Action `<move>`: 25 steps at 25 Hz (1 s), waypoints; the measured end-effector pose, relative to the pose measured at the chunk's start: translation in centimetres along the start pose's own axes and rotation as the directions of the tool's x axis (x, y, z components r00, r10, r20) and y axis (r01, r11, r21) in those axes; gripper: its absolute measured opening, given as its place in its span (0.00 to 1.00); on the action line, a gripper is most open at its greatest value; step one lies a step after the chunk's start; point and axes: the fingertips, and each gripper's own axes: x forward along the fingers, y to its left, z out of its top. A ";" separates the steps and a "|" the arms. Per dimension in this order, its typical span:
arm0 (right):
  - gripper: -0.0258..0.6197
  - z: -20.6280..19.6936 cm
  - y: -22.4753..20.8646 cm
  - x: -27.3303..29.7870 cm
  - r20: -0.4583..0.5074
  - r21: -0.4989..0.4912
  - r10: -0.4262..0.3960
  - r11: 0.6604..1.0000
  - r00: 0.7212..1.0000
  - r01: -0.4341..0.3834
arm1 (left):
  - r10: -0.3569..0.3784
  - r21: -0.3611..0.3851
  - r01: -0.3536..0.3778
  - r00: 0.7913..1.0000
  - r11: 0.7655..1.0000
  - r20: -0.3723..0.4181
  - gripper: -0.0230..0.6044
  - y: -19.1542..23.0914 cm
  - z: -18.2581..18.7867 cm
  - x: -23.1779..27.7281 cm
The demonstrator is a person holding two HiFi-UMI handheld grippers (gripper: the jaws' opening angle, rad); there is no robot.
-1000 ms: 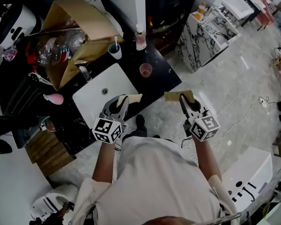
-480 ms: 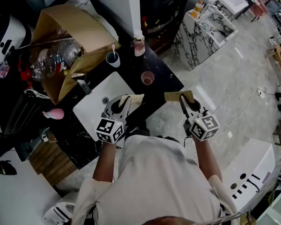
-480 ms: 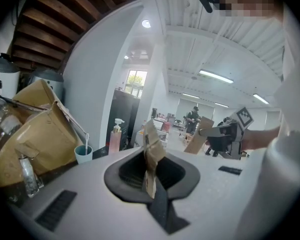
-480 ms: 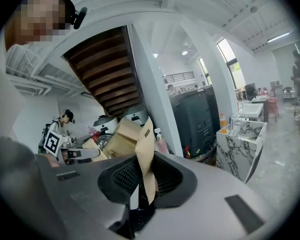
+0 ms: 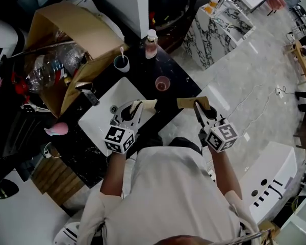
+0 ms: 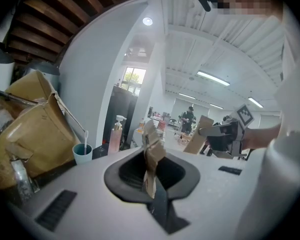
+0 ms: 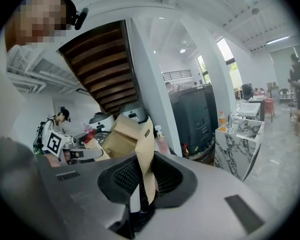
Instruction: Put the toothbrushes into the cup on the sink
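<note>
1. Slowly, over the last sec, both hands had drifted in toward the sink [image 5: 94, 119]. The black surface [image 5: 178, 83] and its cups sat a bit nearer the claws than before.
2. Left claw [image 5: 135, 107] was nearly shut, pinching the left packet [image 5: 147, 104], a flat tan thing held edge-on. Grip was unchanged. The packet's tip hung over the sink's near rim.
3. Right claw [image 5: 198, 107] was the same: clamped on the right packet [image 5: 189, 102], just off the surface's corner and over the floor.
4. The packets were prob. the toothbrushes in card sleeves, but no view showed bristles, so that's unconfirmed.
5. A teal cup [image 5: 122, 63] w/ a white stick in it stood behind the sink, near the soap bottle [image 5: 151, 41]. A pink cup [image 5: 162, 83] stood closer, to the right of the sink. Both were apart from either packet.
6. Meaning: approach phase only, neither packet in a cup yet. Which cup was meant wasn't clear. The next move would likely need a reach fwd and a packet stood upright over a rim before release.
</note>
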 end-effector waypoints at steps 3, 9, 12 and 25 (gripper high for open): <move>0.15 -0.2 0.2 0.4 -0.013 -0.005 -0.001 1.000 1.000 0.001 | 0.001 -0.007 -0.001 1.000 1.000 0.006 0.09 0.4 0.0 0.0; 0.15 0.6 0.4 1.1 -0.010 -0.023 0.012 1.000 1.000 -0.012 | 0.009 -0.016 -0.009 1.000 1.000 0.012 0.09 0.7 0.2 0.0; 0.15 1.1 0.1 1.2 -0.003 -0.030 0.023 0.999 1.000 -0.023 | 0.021 -0.016 -0.021 1.000 1.000 0.016 0.09 0.5 0.4 0.0; 0.15 2.2 -1.6 3.7 -0.021 -0.048 0.158 0.986 0.987 -0.159 | 0.174 -0.044 -0.172 0.984 0.984 0.038 0.09 0.2 1.1 -0.2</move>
